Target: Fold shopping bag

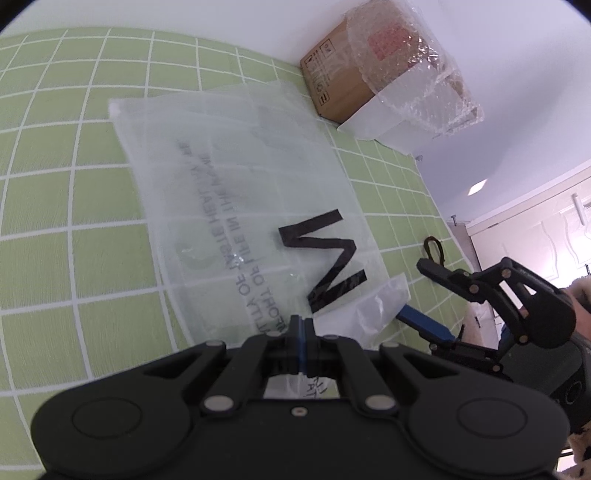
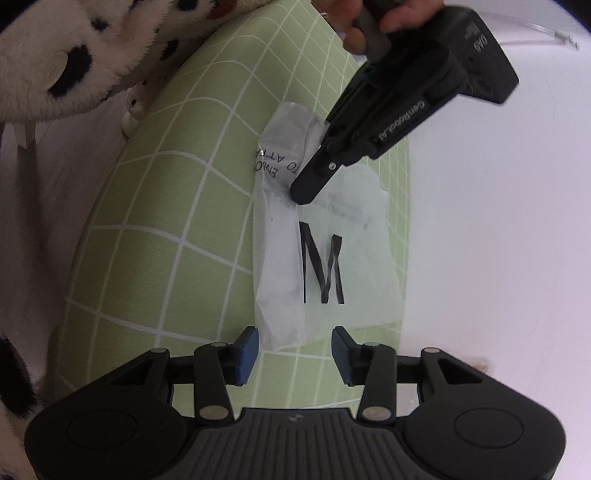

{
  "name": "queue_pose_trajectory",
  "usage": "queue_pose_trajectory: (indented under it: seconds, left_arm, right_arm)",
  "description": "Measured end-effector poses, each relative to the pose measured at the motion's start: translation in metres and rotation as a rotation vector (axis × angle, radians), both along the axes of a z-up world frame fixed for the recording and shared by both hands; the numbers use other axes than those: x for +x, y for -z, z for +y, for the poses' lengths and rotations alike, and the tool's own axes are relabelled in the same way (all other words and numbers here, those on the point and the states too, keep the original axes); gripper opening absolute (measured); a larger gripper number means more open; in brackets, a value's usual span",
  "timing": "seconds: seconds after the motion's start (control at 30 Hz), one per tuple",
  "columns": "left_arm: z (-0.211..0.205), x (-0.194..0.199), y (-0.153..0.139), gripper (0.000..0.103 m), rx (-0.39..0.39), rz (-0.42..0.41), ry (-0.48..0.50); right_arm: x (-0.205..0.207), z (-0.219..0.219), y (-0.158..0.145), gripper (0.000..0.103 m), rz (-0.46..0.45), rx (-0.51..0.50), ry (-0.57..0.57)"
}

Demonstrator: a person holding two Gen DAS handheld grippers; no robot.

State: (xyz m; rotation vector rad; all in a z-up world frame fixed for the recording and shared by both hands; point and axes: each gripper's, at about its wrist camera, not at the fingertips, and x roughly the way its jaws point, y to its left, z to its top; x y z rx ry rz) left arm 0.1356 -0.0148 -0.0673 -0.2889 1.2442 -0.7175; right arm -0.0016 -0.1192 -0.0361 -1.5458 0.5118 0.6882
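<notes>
A translucent white shopping bag with a black letter M lies flat on a green gridded mat. My left gripper is shut on the bag's near edge, and printed plastic shows behind its fingers. In the right wrist view the left gripper pinches a raised fold of the bag at its far end. My right gripper stands open, the bag's near edge lying between its blue pads without being pressed. In the left wrist view the right gripper sits beside the bag's corner.
A cardboard box in bubble wrap stands at the mat's far corner against a white wall. A hand holds the left gripper. A fuzzy spotted sleeve hangs over the mat's left side. White cabinets lie beyond the mat's edge.
</notes>
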Motion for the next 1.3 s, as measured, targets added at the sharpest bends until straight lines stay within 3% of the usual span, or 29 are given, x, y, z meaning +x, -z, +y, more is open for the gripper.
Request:
queue_pose_trajectory:
  seconds: [0.17,0.4,0.63,0.7,0.77,0.8,1.03,1.2,1.3]
  left_arm:
    - [0.000,0.002,-0.002,0.002,0.005,0.003,0.013]
    - [-0.002,0.004,-0.003,0.002,0.011,0.005,0.027]
    - [-0.001,0.005,-0.003,0.002,0.008,0.012,0.033]
    - [-0.002,0.005,-0.004,0.002,0.011,0.011,0.039]
    - [-0.002,0.006,-0.004,0.002,0.012,0.012,0.044]
    - [-0.002,0.007,-0.004,0.002,0.012,0.013,0.047]
    - [0.000,0.008,-0.002,0.002,-0.007,0.026,0.045]
    - [-0.001,0.010,-0.002,0.002,-0.002,0.031,0.059]
    - [0.000,0.009,-0.002,0.002,-0.006,0.032,0.056]
  right_arm:
    - [-0.005,0.001,0.006,0.045,0.005,-0.069,-0.106]
    - [0.020,-0.003,-0.014,0.045,0.184,-0.087,-0.228]
    - [0.030,-0.008,-0.013,0.043,0.267,-0.135,-0.285]
    - [0.024,-0.007,-0.011,0.042,0.251,-0.161,-0.315]
    - [0.019,-0.009,-0.009,0.025,0.243,-0.173,-0.322]
    - [0.015,-0.009,-0.008,0.022,0.242,-0.175,-0.317]
    - [0.028,-0.020,0.002,0.021,0.071,-0.108,-0.310]
    - [0.029,-0.029,0.009,0.022,0.056,-0.133,-0.380]
    - [0.031,-0.032,0.014,0.028,0.040,-0.165,-0.407]
